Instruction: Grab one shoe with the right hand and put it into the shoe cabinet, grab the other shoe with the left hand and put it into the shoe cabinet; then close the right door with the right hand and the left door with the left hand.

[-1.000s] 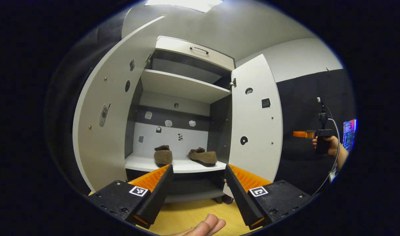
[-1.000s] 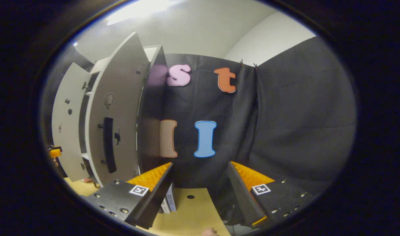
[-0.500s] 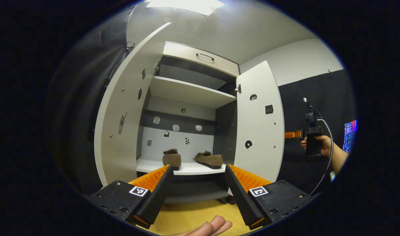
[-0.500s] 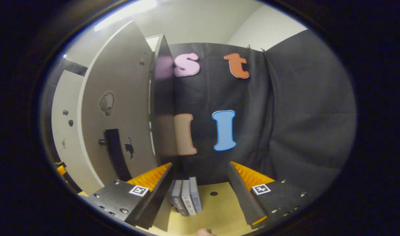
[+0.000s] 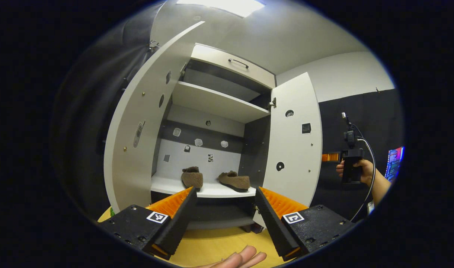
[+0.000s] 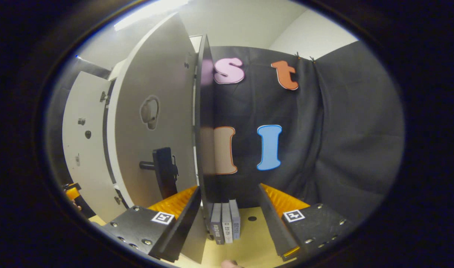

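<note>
No text can be read: the spine labels on the three grey upright books [image 6: 224,225] are too blurred.

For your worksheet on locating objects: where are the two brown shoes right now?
In the left gripper view, both shoes sit side by side on the cabinet's lower shelf, between the two open doors.
</note>
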A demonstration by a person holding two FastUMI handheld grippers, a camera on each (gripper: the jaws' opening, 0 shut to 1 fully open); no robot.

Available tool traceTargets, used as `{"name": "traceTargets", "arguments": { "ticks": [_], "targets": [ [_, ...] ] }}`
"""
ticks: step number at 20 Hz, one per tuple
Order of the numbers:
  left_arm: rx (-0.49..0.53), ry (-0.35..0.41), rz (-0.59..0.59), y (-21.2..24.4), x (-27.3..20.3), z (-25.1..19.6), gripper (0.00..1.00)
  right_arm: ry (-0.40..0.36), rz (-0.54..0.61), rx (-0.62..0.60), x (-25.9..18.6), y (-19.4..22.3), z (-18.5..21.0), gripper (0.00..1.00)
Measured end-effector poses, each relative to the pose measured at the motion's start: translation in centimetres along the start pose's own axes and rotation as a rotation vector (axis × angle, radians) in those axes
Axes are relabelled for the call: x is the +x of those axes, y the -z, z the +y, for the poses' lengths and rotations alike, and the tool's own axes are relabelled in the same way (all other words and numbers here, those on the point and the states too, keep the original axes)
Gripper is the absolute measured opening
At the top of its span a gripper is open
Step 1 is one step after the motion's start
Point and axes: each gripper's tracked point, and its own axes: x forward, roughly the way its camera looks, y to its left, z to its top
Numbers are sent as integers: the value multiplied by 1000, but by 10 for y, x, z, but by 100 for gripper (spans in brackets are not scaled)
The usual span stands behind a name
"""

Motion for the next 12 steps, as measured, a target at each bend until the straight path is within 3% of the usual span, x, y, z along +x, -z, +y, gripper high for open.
{"name": "traceTargets", "arguments": {
  "ticks": [6, 11, 12],
  "targets": [
    [-12, -1, 29, 9, -2, -9, 96, -8, -3, 23, 0, 1, 19, 91],
    [-1, -57, 20, 6, -10, 3, 96, -30, -16, 42, 3, -3, 49, 91],
    [3, -71, 28, 8, -12, 7, 92, -36, -15, 51, 6, -2, 56, 91]
  ]
}}
